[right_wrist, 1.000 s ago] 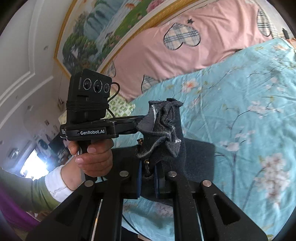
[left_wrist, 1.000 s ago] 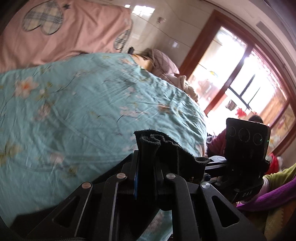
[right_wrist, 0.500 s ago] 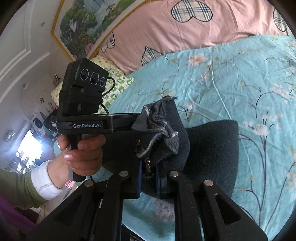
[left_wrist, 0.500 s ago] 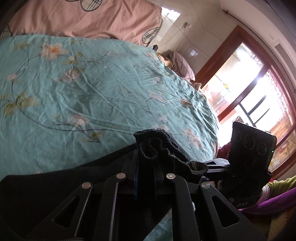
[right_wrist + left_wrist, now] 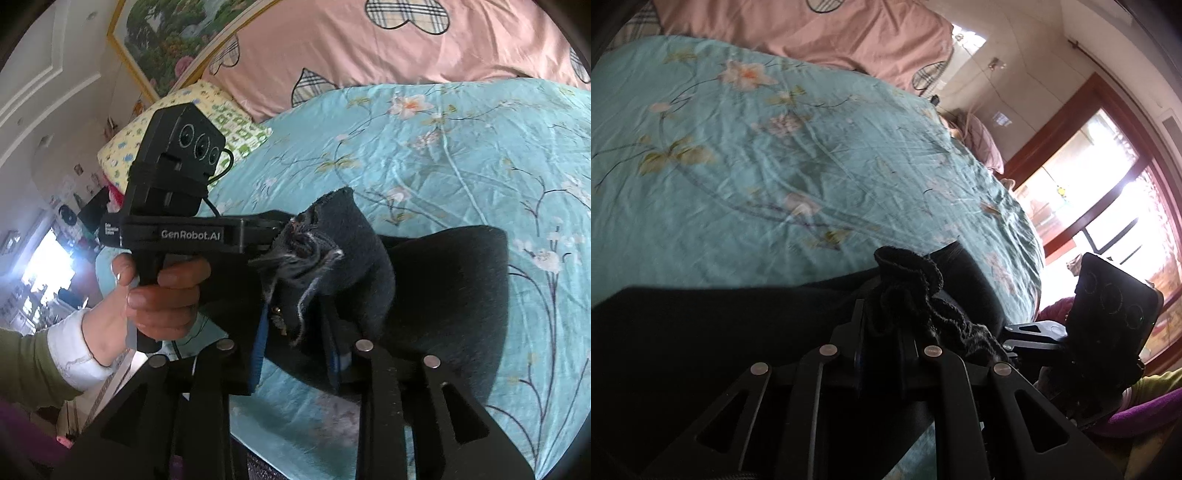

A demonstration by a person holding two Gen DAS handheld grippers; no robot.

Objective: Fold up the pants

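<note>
The pants [image 5: 443,288] lie dark across the near edge of the teal bed [image 5: 461,147], a bunched hem in each gripper. We judge the risk to be uneven release: the right gripper [image 5: 295,325] has just been opening, its jaws now apart with the hem loose between them, so that corner may slump crooked. Our left gripper [image 5: 882,332] has also been easing open, but its jaws look nearly closed on the cloth.
</note>
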